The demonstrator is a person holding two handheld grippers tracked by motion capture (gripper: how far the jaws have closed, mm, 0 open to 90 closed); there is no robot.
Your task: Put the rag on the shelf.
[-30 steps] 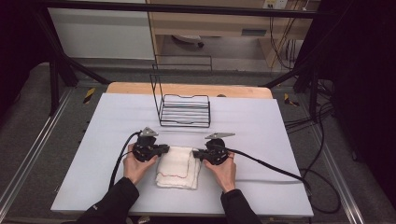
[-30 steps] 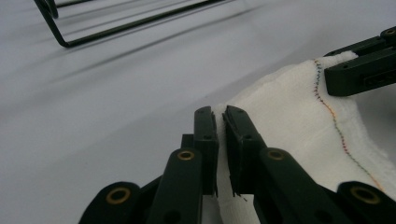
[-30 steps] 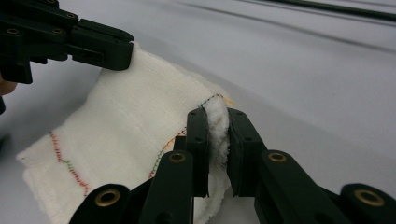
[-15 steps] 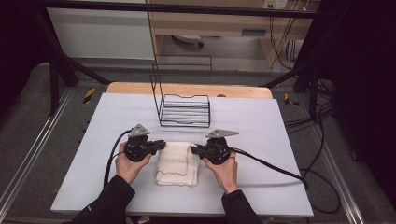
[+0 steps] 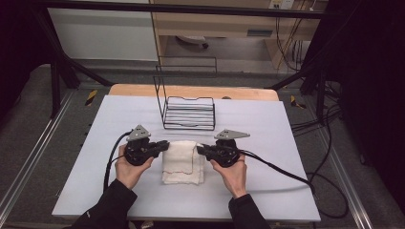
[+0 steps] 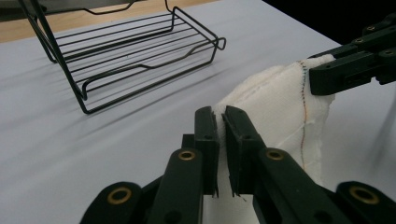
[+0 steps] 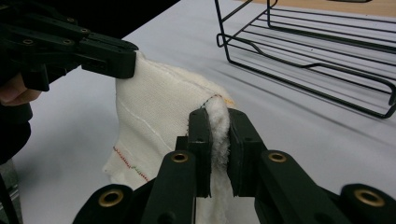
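Centre of the high view, slightly low: a white cloth [image 5: 180, 161] on the grey table [image 5: 267, 129], pinched at its two upper corners. At the cloth's left, the left gripper [image 5: 165, 144], jaws clamped on the near corner (in the left gripper view [image 6: 220, 122], just a thin fold of fabric between the black pads). At the cloth's right, the right gripper [image 5: 199, 150], jaws likewise closed on the cloth, a thick fluffy edge squeezed between them in the right gripper view [image 7: 215, 122]. Upper edge of the cloth lifted and stretched between both grippers, lower part draped down onto the table. Red and green stitching along one hem [image 7: 127, 163]. Above the cloth in the high view, just past centre, a black wire rack [image 5: 188, 112], apart from the cloth; upper left of the left gripper view, upper right of the right one. Wooden strip [image 5: 143, 90] along the table's far edge.
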